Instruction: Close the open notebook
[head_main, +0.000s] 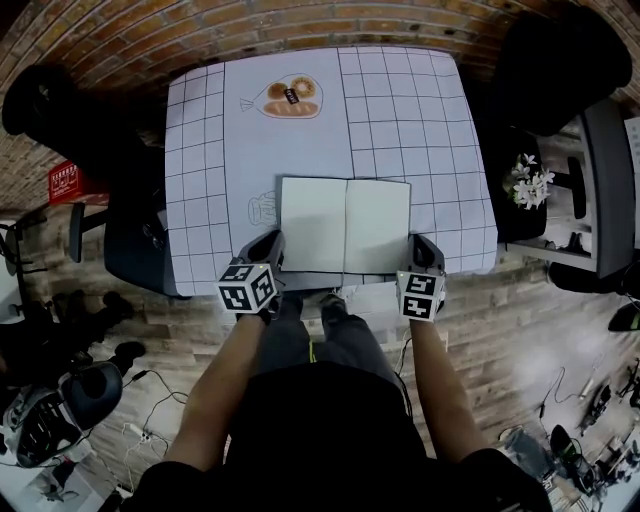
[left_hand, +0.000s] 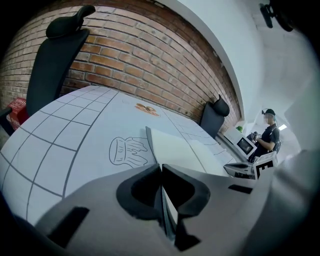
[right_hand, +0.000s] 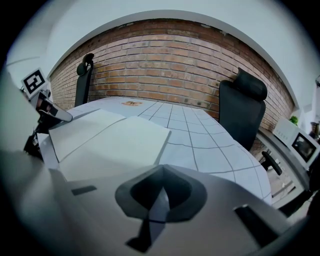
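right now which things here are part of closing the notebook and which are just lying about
For the job:
- notebook, open flat on the table
- left gripper, shut on its left edge
- right gripper, at its right corner

Lying about:
- pastries at the far end
- flowers
- chair

Near notebook (head_main: 345, 225) corner inside left tool (left_hand: 161, 172)

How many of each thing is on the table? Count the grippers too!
Notebook: 1
Bread bag: 1
Grippers: 2 (left gripper, right gripper)
Total: 4
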